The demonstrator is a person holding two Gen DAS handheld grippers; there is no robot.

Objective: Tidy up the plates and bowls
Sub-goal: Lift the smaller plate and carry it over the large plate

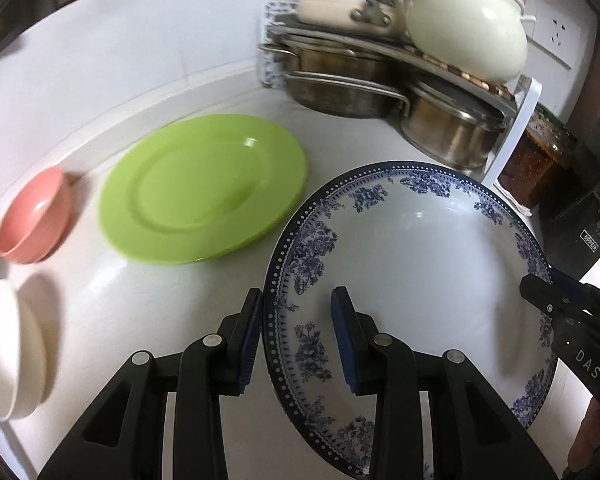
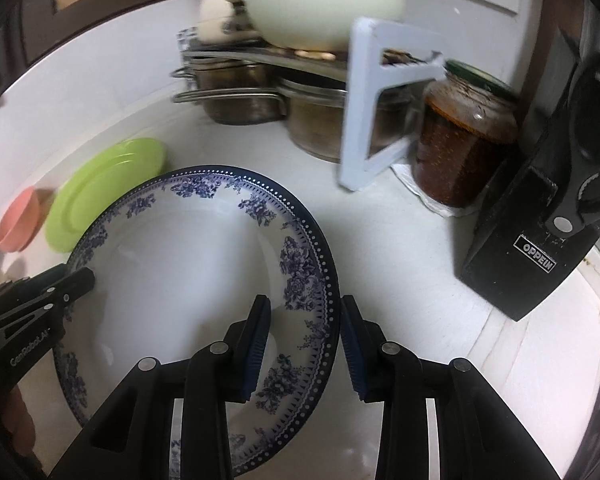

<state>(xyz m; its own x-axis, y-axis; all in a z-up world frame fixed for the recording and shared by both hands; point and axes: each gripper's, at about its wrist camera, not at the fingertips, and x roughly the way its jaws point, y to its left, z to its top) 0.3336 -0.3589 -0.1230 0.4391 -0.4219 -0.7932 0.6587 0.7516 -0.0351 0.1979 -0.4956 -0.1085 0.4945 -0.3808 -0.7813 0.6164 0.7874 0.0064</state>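
A deep white plate with a blue flower rim (image 1: 420, 260) (image 2: 188, 260) is held tilted above the white counter. My left gripper (image 1: 298, 292) clamps its left rim, one finger inside and one outside. On the opposite rim my right gripper (image 2: 305, 300) grips the same way. Each gripper shows in the other's view, the right gripper (image 1: 540, 288) and the left gripper (image 2: 80, 280). Beyond the held plate a green plate (image 1: 204, 188) (image 2: 104, 188) lies flat. A pink bowl (image 1: 36, 216) and a cream bowl (image 1: 8, 344) sit further left.
Steel pots (image 1: 340, 88) stand under a white rack (image 2: 360, 120) at the back, with a cream lidded pot (image 1: 464, 28) on top. A jar of dark red paste (image 2: 464, 136) and a black knife block (image 2: 540, 220) stand at the right. The counter (image 1: 140, 300) meets the wall behind.
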